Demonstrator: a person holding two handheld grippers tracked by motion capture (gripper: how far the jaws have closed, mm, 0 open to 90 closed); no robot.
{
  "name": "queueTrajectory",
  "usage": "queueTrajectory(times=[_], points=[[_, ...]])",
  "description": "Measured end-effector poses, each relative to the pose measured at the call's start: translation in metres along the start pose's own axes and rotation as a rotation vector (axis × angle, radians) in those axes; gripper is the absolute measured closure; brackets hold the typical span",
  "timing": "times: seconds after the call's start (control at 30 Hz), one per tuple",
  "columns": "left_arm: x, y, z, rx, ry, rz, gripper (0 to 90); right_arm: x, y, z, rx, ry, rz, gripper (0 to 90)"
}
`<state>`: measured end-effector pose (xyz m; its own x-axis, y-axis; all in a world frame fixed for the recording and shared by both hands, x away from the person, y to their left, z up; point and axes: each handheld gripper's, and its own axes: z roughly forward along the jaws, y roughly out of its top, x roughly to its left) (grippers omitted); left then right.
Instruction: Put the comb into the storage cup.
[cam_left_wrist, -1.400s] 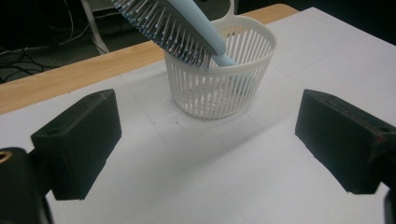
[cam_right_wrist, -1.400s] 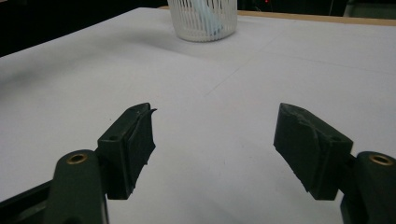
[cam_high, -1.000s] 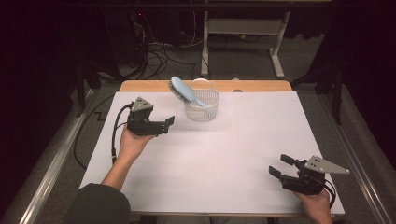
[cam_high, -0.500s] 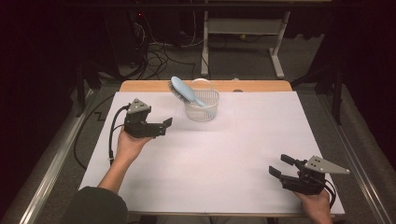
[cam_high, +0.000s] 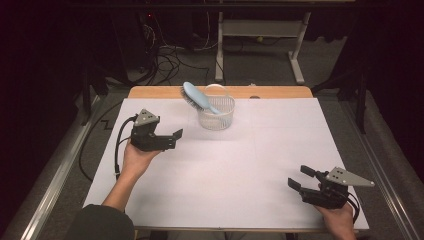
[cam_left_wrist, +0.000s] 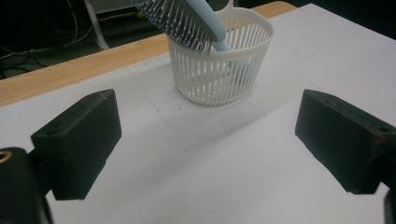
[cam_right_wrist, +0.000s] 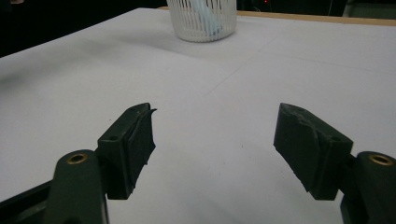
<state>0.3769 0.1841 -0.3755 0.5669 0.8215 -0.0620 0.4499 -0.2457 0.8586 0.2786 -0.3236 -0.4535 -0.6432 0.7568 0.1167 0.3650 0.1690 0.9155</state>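
A white slatted basket (cam_high: 223, 119) stands at the far middle of the white table sheet. A light blue hairbrush (cam_high: 195, 95) leans in it, its bristled head sticking out over the left rim. My left gripper (cam_high: 174, 139) hovers open just left of and nearer than the basket, with nothing between its jaws. From the left gripper view, the basket (cam_left_wrist: 219, 81) and the brush (cam_left_wrist: 184, 21) lie straight ahead beyond the open left gripper (cam_left_wrist: 208, 140). Near the table's front right corner my right gripper (cam_high: 299, 177) is open and holds nothing. The right gripper view has the basket (cam_right_wrist: 187, 25) far off.
The white sheet (cam_high: 280, 145) covers most of the table, leaving a wooden strip (cam_high: 280, 92) along the far edge. Behind the table stand a metal table frame (cam_high: 260, 30) and floor cables (cam_high: 167, 60). A metal rail (cam_high: 55, 185) runs along the left side.
My left gripper has drifted a little to the left and toward the person, away from the basket. The right gripper, basket and brush have stayed put.
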Motion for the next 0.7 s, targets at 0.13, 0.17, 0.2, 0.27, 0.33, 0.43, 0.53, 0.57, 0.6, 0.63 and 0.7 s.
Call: queueTrajectory(times=[0.13, 0.17, 0.2, 0.27, 0.33, 0.43, 0.53, 0.57, 0.6, 0.63, 0.7], points=[[-0.001, -0.001, -0.003, -0.007, 0.001, 0.004, 6.5, 0.0, 0.0, 0.0, 0.0, 0.0, 0.0, 28.9], [-0.002, -0.001, -0.004, -0.008, 0.001, 0.005, 6.5, 0.0, 0.0, 0.0, 0.0, 0.0, 0.0, 28.9], [-0.002, -0.002, -0.004, -0.009, 0.001, 0.006, 6.5, 0.0, 0.0, 0.0, 0.0, 0.0, 0.0, 28.9], [-0.002, -0.002, -0.005, -0.009, 0.0, 0.009, 6.5, 0.0, 0.0, 0.0, -0.001, 0.0, 0.0, 28.9], [-0.003, -0.003, -0.006, -0.01, 0.0, 0.008, 6.5, 0.0, 0.0, 0.0, -0.001, -0.001, 0.0, 28.9], [-0.003, -0.004, -0.007, -0.014, -0.002, 0.007, 6.5, 0.0, 0.0, 0.0, 0.0, 0.0, 0.0, 28.9], [-0.003, -0.005, -0.008, -0.012, -0.002, 0.009, 6.5, 0.0, 0.0, 0.0, 0.0, 0.0, -0.001, 28.9], [-0.004, -0.005, -0.009, -0.016, -0.003, 0.008, 6.5, 0.0, 0.0, 0.0, -0.001, 0.0, 0.0, 28.9], [-0.004, -0.005, -0.009, -0.018, -0.003, 0.009, 6.5, 0.0, 0.0, 0.0, -0.001, 0.0, 0.0, 28.9], [-0.004, -0.006, -0.01, -0.018, -0.004, 0.009, 6.5, 0.0, 0.0, 0.0, -0.001, -0.001, 0.0, 28.9], [-0.005, -0.007, -0.011, -0.021, -0.004, 0.01, 6.5, 0.0, 0.0, 0.0, -0.001, 0.0, -0.002, 28.9]])
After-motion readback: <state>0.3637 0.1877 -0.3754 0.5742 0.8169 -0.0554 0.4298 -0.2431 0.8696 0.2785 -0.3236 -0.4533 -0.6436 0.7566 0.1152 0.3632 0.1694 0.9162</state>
